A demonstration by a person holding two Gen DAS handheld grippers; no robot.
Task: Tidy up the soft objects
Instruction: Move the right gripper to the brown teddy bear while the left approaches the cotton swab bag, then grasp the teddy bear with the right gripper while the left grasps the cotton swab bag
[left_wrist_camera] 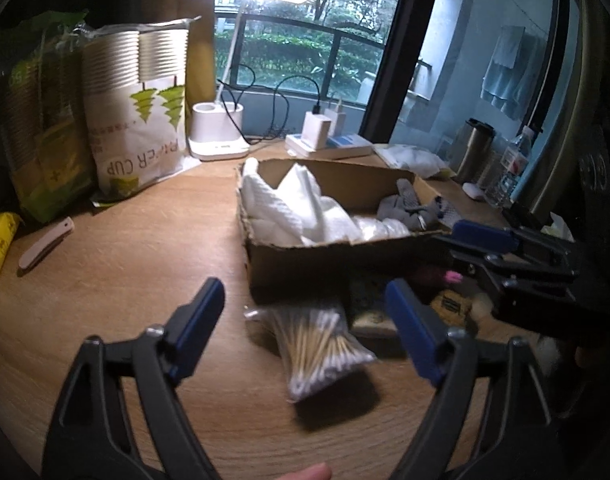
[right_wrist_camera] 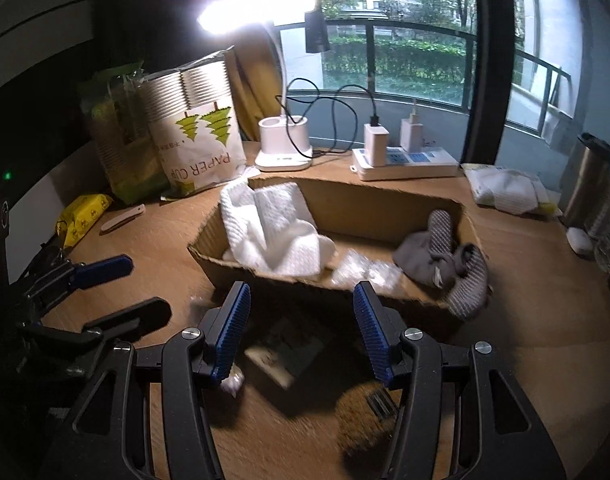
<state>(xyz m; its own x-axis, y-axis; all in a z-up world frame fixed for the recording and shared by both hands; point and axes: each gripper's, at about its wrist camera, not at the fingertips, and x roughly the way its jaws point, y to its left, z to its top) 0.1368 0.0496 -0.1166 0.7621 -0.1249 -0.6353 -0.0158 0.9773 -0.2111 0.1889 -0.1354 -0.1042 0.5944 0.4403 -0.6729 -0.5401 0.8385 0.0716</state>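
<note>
The cardboard box (right_wrist_camera: 385, 204) on the desk (left_wrist_camera: 125, 280) already holds a white towel (right_wrist_camera: 273, 232), crumpled clear plastic (right_wrist_camera: 365, 272) and grey socks (right_wrist_camera: 445, 256). Still out, just before the box, lie a bag of cotton swabs (left_wrist_camera: 321, 344), a dark flat packet (right_wrist_camera: 289, 348) and a brown brush-like thing (right_wrist_camera: 365, 420). The left gripper (left_wrist_camera: 305, 332) stands wide open around the swabs without pressing them, and the right gripper (right_wrist_camera: 301, 332) is half open and empty, so I judge the sorting partly done.

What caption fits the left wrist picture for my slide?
Open left gripper hovers over a bag of cotton swabs beside the cardboard box holding a white towel.
</note>
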